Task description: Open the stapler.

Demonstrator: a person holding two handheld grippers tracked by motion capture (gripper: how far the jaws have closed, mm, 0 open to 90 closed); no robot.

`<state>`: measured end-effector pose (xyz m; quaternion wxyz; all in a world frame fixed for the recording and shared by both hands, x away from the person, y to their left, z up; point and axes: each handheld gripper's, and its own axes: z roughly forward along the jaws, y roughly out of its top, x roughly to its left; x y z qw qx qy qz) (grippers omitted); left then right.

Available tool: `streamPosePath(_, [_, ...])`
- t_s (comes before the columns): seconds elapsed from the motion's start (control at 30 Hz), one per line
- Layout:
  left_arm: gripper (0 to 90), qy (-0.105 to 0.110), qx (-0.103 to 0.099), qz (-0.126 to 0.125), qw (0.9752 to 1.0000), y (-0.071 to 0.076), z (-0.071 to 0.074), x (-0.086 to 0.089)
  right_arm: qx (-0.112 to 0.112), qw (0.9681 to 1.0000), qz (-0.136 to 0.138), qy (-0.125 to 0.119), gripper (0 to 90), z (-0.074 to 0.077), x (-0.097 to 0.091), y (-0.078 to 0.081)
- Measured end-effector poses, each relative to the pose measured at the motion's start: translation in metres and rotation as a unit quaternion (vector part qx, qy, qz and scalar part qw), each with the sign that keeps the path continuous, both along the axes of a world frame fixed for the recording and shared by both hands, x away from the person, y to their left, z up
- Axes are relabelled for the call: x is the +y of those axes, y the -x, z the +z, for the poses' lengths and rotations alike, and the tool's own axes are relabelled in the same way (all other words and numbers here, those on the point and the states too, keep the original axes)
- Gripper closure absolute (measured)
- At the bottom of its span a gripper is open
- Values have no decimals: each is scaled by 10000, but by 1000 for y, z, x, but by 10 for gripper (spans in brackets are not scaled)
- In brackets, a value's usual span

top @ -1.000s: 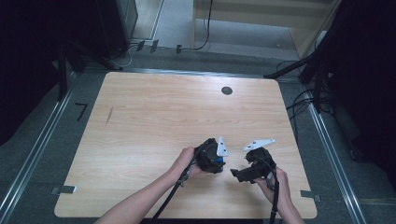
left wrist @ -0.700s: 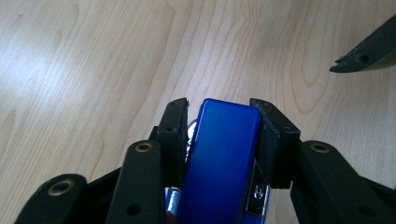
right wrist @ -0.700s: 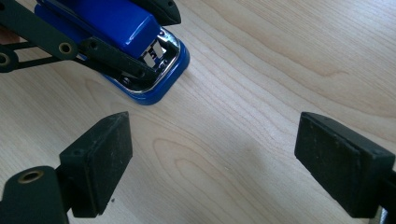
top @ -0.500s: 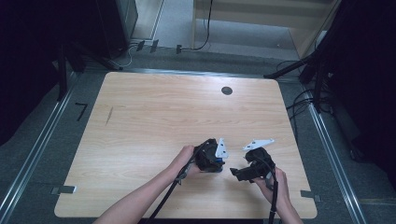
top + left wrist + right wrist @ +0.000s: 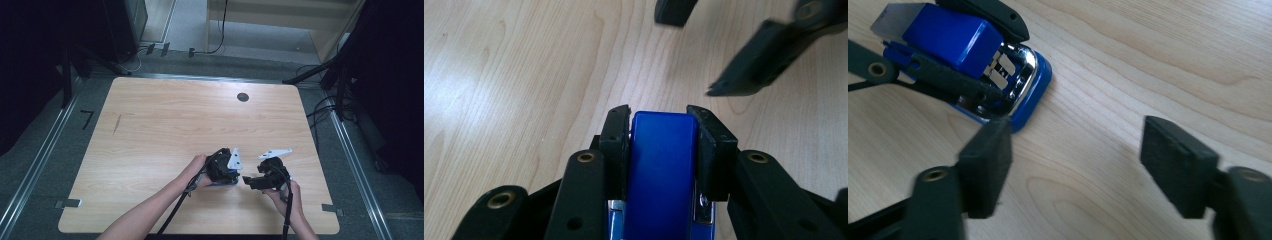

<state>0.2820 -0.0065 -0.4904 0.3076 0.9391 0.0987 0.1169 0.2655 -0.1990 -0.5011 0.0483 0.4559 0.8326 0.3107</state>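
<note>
A blue stapler with a chrome base lies on the wooden table near its front edge. My left gripper is shut on the stapler; its pads press both sides of the blue top, and its jaws have just been closing. In the high view the left gripper sits left of my right gripper. The right gripper faces the stapler's front end. Its jaws have just been closing but stand open, with bare wood between them. One right pad is near the stapler's base.
A small dark round hole sits in the table's far right part. A faint dark mark is on the left side. Cables trail from both grippers over the front edge. Metal rails run along the floor beside the table.
The right gripper's jaws have drawn closer together. Both hands stay almost where they were, with the left gripper still around the stapler.
</note>
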Motion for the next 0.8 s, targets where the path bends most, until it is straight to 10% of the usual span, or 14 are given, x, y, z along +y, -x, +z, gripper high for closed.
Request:
streamPosePath(0.37, [657, 185, 1, -119, 9998, 0, 1, 5, 255, 9987, -57, -433, 586, -14, 17, -1])
streamPosePath(0.8, [662, 608, 48, -190, 9980, 3, 13, 21, 292, 9991, 35, -320, 580, -14, 28, 0])
